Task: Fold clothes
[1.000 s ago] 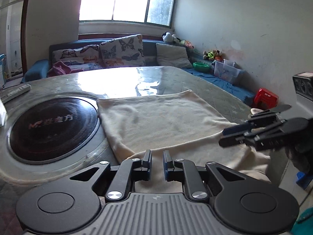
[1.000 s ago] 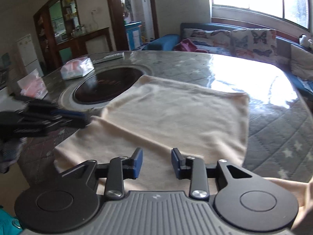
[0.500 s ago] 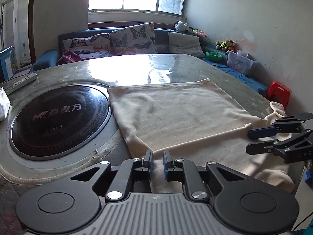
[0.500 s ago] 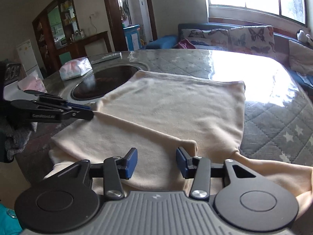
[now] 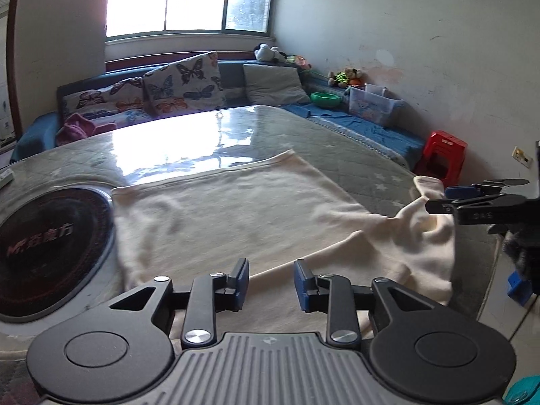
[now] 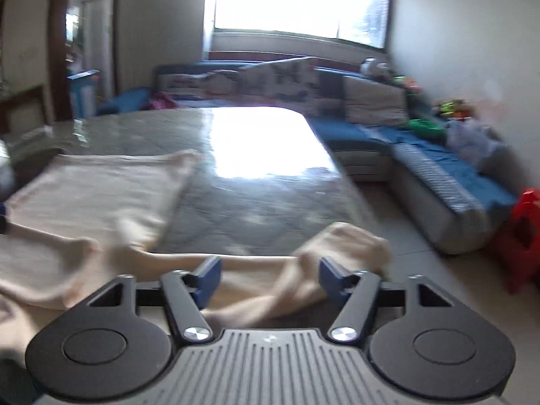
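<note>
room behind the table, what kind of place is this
Most likely a home living room. A blue sofa with butterfly cushions runs along the wall under a bright window, soft toys sit at its far end, and the cream garment lies spread on a large quilted table.

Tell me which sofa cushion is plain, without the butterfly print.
The grey cushion at the sofa's right end, beside the stuffed toys. The cushions to its left are pale with butterfly prints; this one has no pattern.

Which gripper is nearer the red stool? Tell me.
Right. The right gripper sits at the table's stool-side edge, close to the red stool; the left gripper is further along the cream garment.
</note>
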Demonstrator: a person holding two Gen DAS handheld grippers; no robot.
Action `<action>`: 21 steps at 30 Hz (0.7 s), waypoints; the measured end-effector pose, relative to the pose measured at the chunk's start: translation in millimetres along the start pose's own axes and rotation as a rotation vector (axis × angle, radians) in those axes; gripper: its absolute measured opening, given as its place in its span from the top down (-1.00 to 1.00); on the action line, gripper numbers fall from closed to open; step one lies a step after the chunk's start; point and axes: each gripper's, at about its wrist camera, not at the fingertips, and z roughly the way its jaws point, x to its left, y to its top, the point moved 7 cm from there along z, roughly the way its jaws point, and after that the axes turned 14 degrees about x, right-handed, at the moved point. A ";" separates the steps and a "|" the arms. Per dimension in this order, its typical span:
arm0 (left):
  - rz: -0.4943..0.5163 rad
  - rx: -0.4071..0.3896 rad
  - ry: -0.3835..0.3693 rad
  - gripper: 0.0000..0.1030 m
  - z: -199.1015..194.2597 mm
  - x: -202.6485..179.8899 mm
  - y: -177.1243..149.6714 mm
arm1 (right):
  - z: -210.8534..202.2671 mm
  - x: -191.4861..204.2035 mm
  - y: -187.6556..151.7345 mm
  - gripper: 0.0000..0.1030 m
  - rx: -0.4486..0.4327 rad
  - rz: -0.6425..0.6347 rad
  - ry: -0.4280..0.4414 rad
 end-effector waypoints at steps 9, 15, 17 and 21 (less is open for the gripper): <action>0.061 0.029 -0.065 0.07 24.7 -44.8 7.6 | 10.6 -38.4 -26.0 -0.90 0.042 0.141 -0.122; 0.074 0.053 -0.088 0.00 39.8 -59.5 5.3 | -0.2 -74.0 -49.3 -0.91 0.038 0.223 -0.252; 0.074 0.062 -0.092 -0.03 42.8 -62.0 4.1 | -1.5 -83.3 -54.1 -0.91 0.038 0.258 -0.261; 0.081 0.073 -0.092 -0.06 45.0 -65.9 2.5 | -6.1 -96.6 -54.9 -0.91 0.010 0.303 -0.274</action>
